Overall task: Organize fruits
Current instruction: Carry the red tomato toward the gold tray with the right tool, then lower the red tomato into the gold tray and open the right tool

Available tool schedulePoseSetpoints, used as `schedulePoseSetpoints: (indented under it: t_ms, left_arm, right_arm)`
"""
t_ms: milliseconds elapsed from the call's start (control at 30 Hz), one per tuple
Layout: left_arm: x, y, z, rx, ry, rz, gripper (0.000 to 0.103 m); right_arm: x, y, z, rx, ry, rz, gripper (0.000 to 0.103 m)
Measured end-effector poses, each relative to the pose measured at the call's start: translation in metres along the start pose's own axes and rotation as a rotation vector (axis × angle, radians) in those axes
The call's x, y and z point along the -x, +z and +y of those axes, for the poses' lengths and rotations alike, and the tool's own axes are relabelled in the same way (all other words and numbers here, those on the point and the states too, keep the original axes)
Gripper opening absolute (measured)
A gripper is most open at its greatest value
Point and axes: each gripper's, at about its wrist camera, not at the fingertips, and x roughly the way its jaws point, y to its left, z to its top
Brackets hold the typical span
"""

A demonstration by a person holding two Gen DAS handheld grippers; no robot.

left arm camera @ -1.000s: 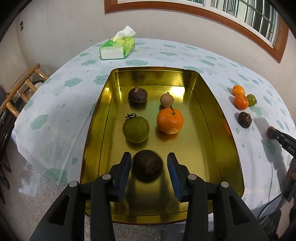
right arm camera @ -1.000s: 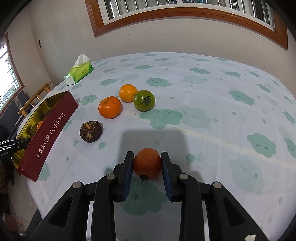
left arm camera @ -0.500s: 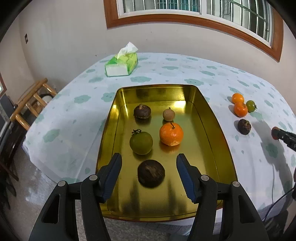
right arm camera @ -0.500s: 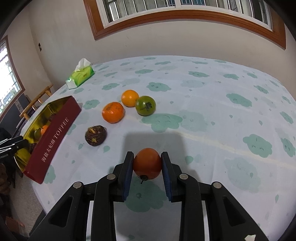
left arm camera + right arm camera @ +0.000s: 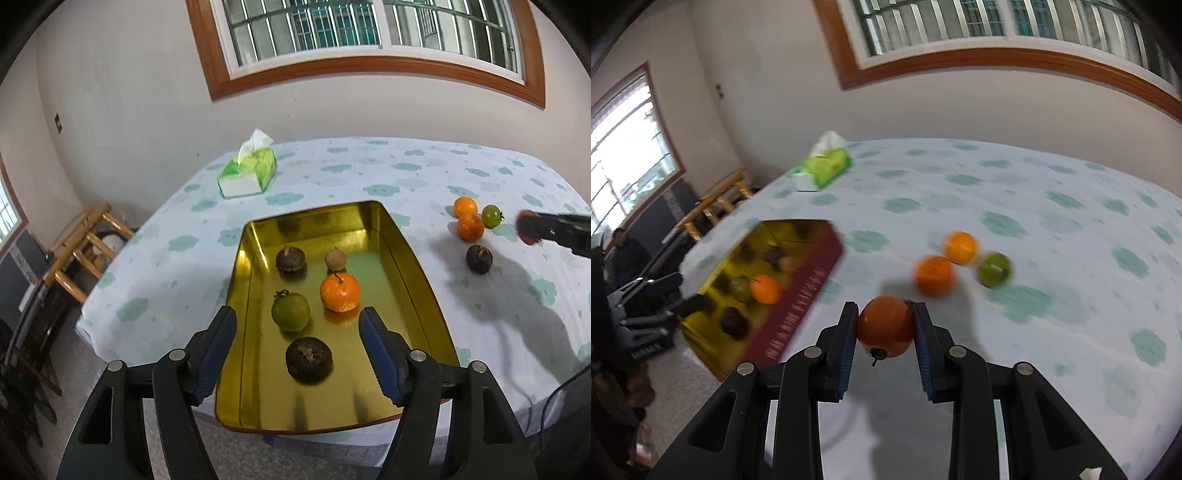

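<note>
Red-orange tomato (image 5: 885, 326) sat clamped in the right gripper (image 5: 885, 326), mid-carry toward the gold tray (image 5: 413, 266); left gripper (image 5: 295, 332) hung wide open, empty. Next, lowering into bare tray floor.

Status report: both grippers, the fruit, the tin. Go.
Left gripper open, empty, above gold tin holding five fruits. Right gripper shut on red tomato, off the table. Four fruits outside the tin. Nothing blocks it.

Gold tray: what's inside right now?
Inside the gold tray: two dark brown fruits, a green tomato, an orange and a small tan fruit. Nothing looks covered.
</note>
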Motion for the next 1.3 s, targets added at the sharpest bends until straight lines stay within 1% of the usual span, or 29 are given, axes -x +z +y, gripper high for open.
schedulePoseSetpoints:
  t_ms: [100, 300, 500, 600, 800, 1300]
  left_arm:
    - [0.005, 0.0, -0.002, -0.021, 0.02, -0.018, 0.071]
    - [0.01, -0.003, 0.005, -0.007, 0.028, -0.022, 0.072]
    - [0.014, -0.005, 0.012, -0.014, 0.059, -0.034, 0.072]
    - [0.015, -0.006, 0.013, -0.021, 0.072, -0.042, 0.072]
    - [0.011, -0.009, 0.015, -0.024, 0.071, -0.032, 0.072]
    - [-0.001, -0.015, 0.023, -0.011, 0.077, 0.002, 0.072]
  right_arm:
    - [-0.01, 0.012, 0.026, 0.032, 0.058, 0.007, 0.027]
    - [-0.038, 0.031, 0.077, 0.102, 0.151, 0.038, 0.027]
    - [-0.064, 0.044, 0.109, 0.154, 0.197, 0.074, 0.027]
    - [-0.076, 0.048, 0.119, 0.162, 0.213, 0.088, 0.027]
    - [-0.098, 0.056, 0.141, 0.196, 0.225, 0.115, 0.027]
    - [-0.139, 0.059, 0.162, 0.228, 0.216, 0.182, 0.027]
